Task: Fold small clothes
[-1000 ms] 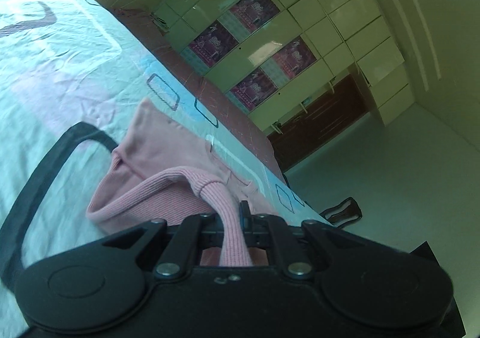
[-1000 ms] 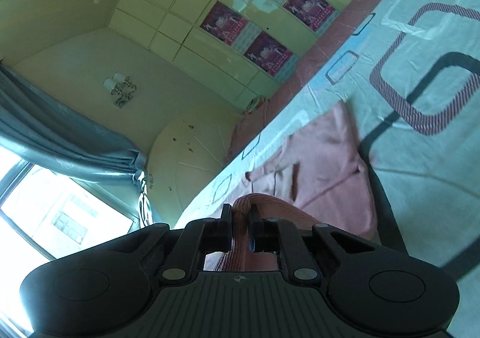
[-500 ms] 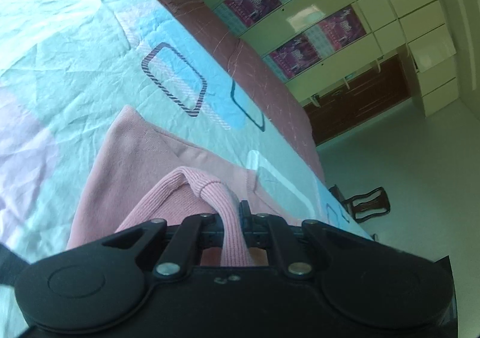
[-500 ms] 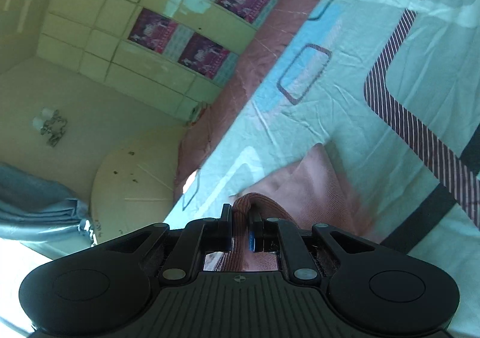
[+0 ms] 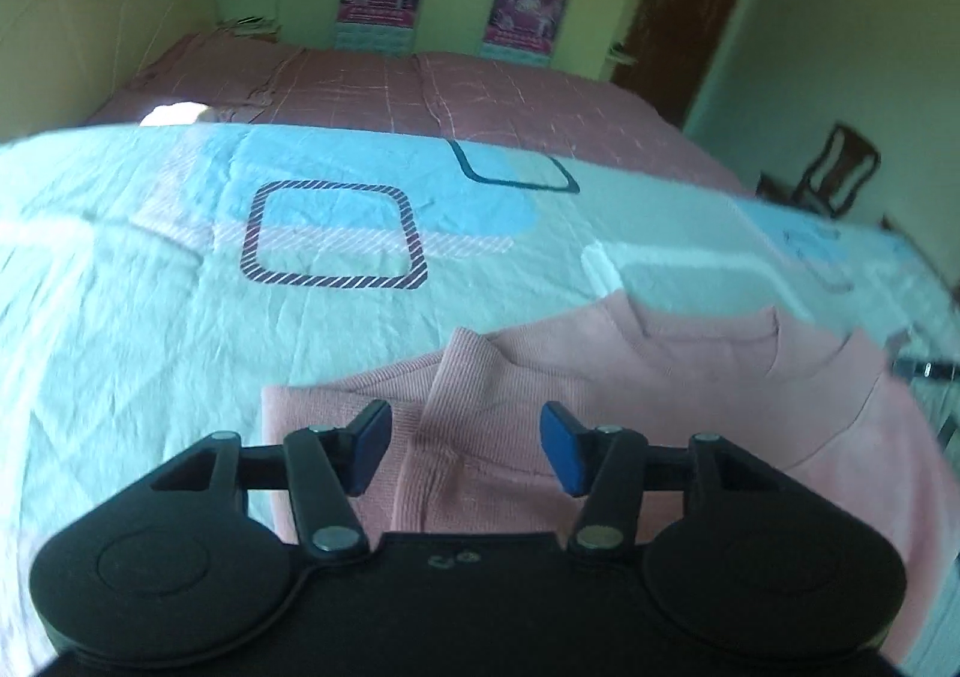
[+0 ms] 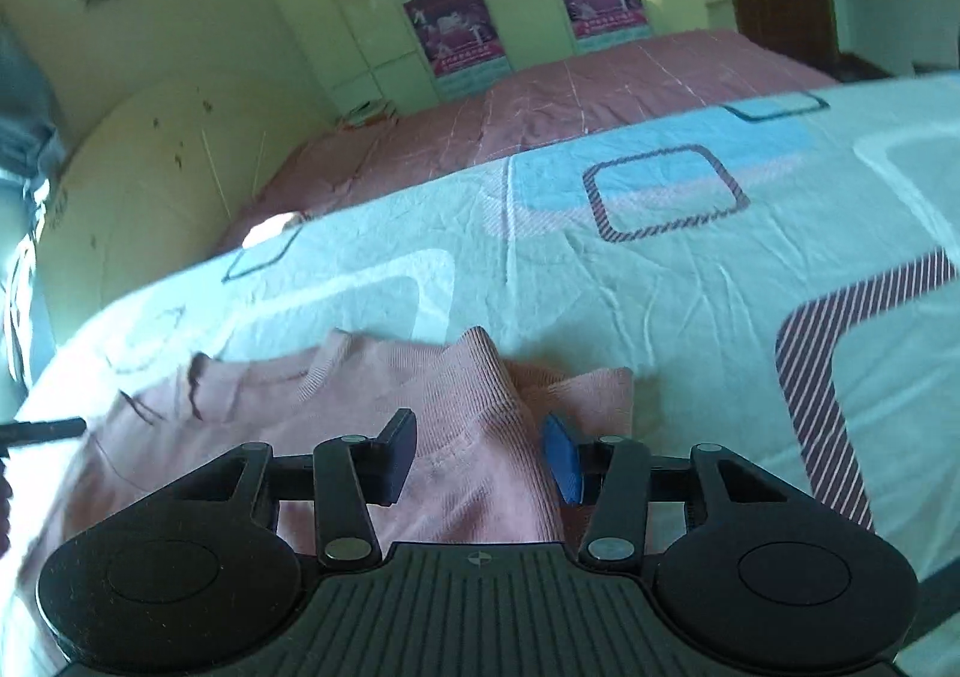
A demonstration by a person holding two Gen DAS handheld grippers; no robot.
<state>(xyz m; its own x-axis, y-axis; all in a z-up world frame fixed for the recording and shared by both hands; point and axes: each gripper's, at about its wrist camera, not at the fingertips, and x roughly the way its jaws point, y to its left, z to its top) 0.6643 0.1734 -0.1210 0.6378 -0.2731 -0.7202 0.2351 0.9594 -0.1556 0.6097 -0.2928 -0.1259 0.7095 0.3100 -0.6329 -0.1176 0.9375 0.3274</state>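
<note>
Spreading across the patterned bedsheet [image 5: 150, 317], the pink top [image 5: 660, 377] lies flat by the near edge, collar away. Left gripper [image 5: 462, 446] and right gripper [image 6: 480, 455] are opening, each with a ribbed fold between its pads, neither pinching. Best to lift clear straight, without dragging cloth. Wardrobe posters [image 6: 456, 26] are unreadable.

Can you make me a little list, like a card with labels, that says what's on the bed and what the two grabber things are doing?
Garment: pink ribbed knit top, lying on the bed, neckline away from the cameras
Surface: light blue bedsheet with square patterns
Left gripper: jaws opening, ribbed cuff between them, pads not pressing
Right gripper: jaws opening, ribbed cuff between them
Background: pink quilt, cupboards with posters
</note>
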